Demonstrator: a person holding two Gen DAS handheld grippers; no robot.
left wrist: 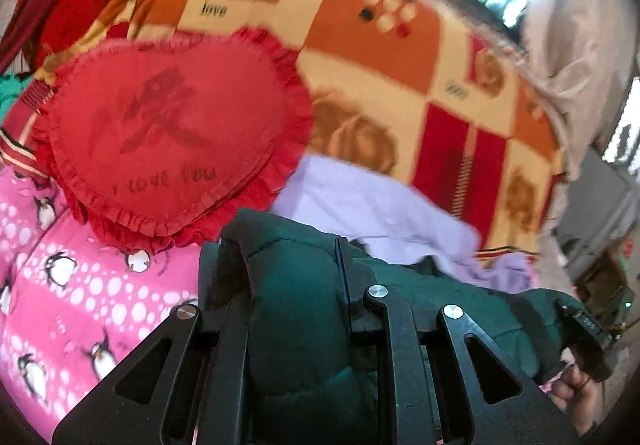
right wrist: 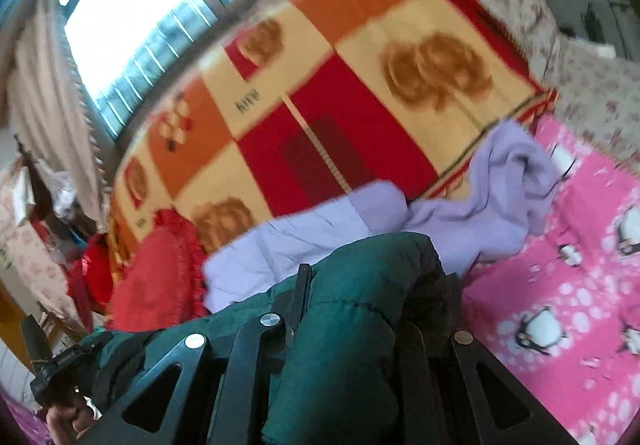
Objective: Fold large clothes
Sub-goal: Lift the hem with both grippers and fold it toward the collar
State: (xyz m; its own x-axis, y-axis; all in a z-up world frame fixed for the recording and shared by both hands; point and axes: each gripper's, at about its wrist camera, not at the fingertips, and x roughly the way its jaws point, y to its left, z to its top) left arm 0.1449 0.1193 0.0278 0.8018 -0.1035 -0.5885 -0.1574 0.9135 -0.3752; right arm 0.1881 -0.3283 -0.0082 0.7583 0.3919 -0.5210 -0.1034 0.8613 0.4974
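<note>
Bright window light (right wrist: 132, 17) falls across a bed spread with a patchwork blanket (left wrist: 360, 45) of orange, red and cream rose squares; nearer the cameras lies a pink fleece (right wrist: 580, 285) printed with penguins; a red heart cushion (left wrist: 172, 137) with a frilled edge rests where the two covers meet, and a lilac garment (right wrist: 480, 213) lies crumpled just beyond the grippers; both frames are blurred; a dark green padded jacket (left wrist: 296, 305) hangs between the two tools, raised above the bedding; the left gripper (left wrist: 280, 245) is clamped on one bunched, quilted fold of it, the right gripper (right wrist: 360, 285) pinched tight on another; each wrist view catches the opposite tool at its edge, held in a person's hand (left wrist: 580, 393); beige curtains (right wrist: 48, 105) frame the window
</note>
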